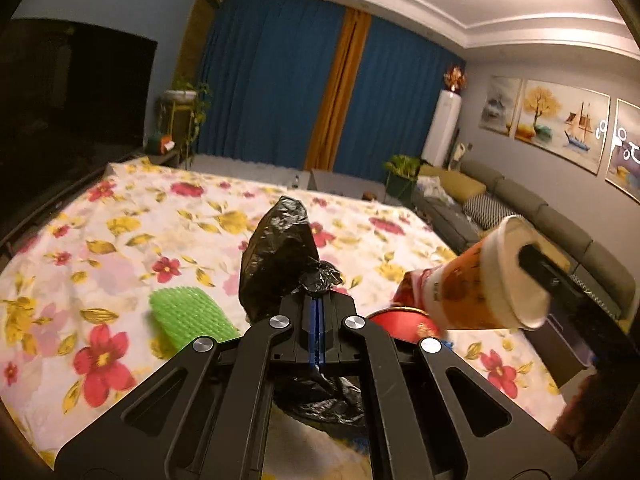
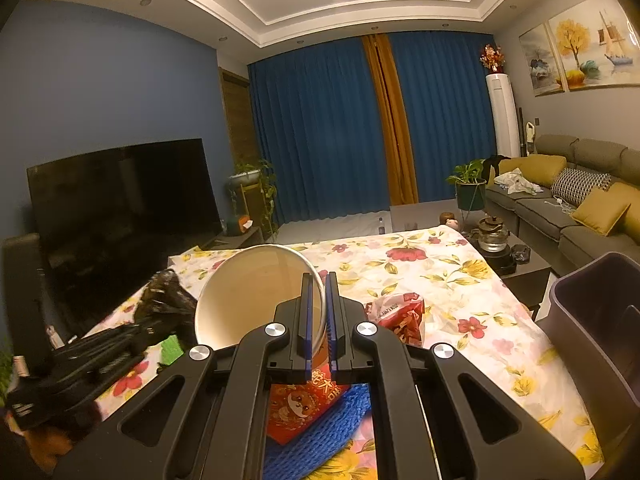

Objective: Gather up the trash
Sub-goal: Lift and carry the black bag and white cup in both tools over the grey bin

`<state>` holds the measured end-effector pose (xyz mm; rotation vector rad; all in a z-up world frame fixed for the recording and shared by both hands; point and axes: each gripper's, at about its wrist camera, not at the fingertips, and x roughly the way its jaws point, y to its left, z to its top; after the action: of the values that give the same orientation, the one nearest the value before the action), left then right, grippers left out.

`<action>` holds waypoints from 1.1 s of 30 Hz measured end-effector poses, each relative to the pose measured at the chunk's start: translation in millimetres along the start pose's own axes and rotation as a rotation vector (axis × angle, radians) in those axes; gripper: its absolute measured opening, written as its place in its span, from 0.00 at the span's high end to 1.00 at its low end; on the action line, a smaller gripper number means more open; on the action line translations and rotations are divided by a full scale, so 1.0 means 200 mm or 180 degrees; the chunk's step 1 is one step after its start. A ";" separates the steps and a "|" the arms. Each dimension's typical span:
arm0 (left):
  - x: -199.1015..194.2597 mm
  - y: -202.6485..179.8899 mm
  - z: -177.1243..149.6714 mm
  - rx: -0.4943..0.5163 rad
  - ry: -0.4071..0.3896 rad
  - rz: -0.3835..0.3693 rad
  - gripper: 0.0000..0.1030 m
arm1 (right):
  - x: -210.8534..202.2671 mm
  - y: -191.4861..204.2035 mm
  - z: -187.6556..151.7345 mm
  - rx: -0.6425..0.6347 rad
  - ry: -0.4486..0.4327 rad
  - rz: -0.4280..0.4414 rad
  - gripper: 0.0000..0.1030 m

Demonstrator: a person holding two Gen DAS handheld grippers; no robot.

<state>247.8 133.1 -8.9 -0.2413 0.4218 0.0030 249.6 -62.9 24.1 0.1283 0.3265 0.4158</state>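
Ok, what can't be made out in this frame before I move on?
- Black bag: contents hidden; lower part behind the left claw, left view.
- Paper cup: bottom not visible past its rim, right view.
- Red packet: print too small.
- Purple bin: cut off by the right edge.

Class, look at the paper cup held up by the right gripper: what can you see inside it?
The paper cup is tipped with its mouth toward the right wrist camera. Its pale inner wall looks bare. One finger of the right gripper reaches inside over the rim, hiding the lower right interior.
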 end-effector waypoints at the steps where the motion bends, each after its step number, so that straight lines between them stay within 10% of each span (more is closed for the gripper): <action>1: -0.04 -0.02 0.01 0.0036 -0.0046 0.0008 1.00 | -0.01 0.00 0.00 0.0003 -0.0013 0.0001 0.94; 33: -0.36 -0.83 -0.11 0.0572 -0.0185 -0.0766 1.00 | -0.77 -0.41 0.03 -0.0078 -0.0337 -0.0590 0.94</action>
<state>183.2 -30.5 39.8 -0.1133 0.3309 -0.2623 148.5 -201.9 58.5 0.0947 0.2267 0.2285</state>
